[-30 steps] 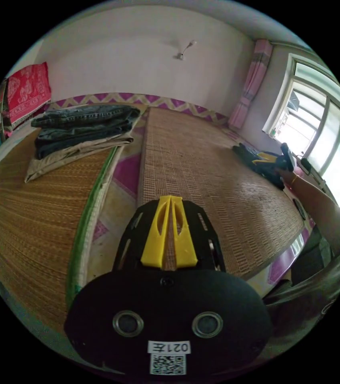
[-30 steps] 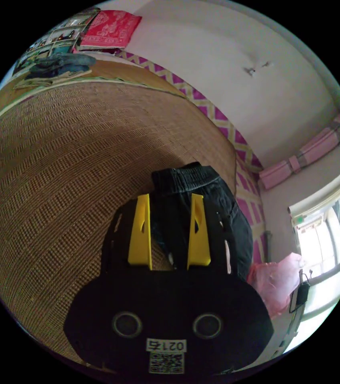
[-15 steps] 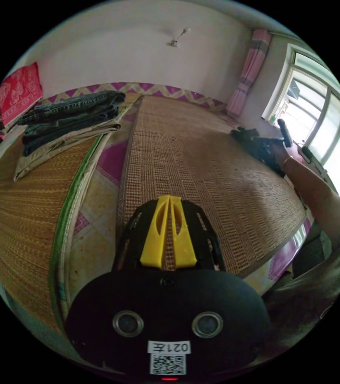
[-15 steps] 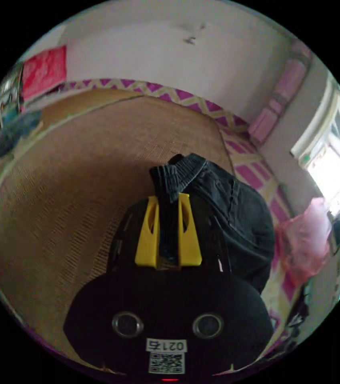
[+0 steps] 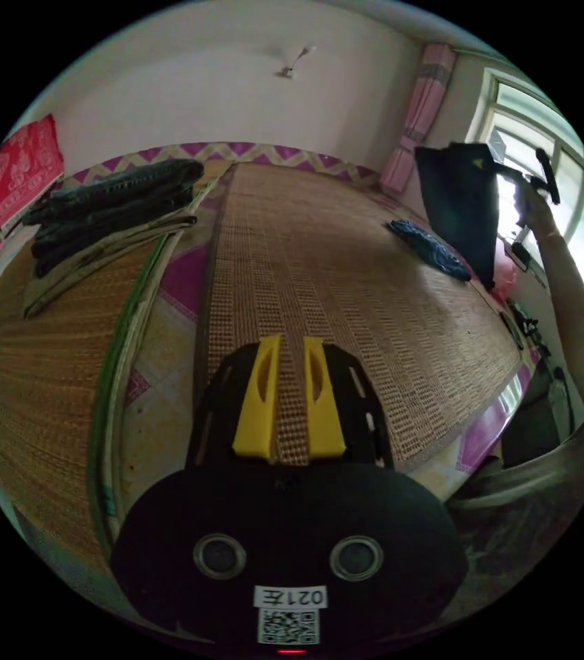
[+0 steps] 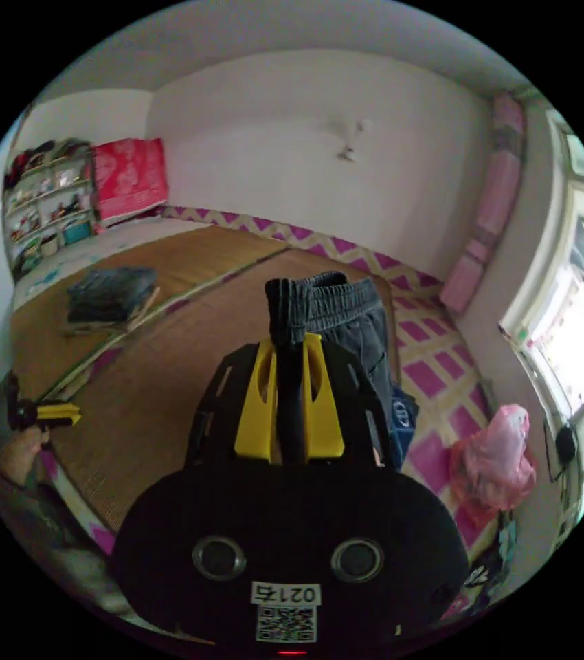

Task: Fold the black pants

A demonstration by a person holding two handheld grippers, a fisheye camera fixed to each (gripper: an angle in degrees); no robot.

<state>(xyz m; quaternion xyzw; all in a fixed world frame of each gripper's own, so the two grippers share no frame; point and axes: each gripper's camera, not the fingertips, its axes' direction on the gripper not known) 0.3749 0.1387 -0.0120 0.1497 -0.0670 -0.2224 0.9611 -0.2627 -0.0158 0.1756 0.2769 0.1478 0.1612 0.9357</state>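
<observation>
The right gripper (image 6: 289,402) is clamped on the waistband of the black pants (image 6: 337,320), which hang limp and light; the left gripper (image 5: 288,397), jaws apart, should take the waistband's other corner.

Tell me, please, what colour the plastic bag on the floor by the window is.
Pink; the plastic bag shows best in the right gripper view.

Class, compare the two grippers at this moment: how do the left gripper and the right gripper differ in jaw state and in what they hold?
The left gripper has its jaws parted with nothing between them; the right gripper is clamped on the waistband of the black pants. The left gripper sits low over the woven mat; the right gripper is raised, the pants hanging from it. Both have yellow jaws on a black body.
</observation>
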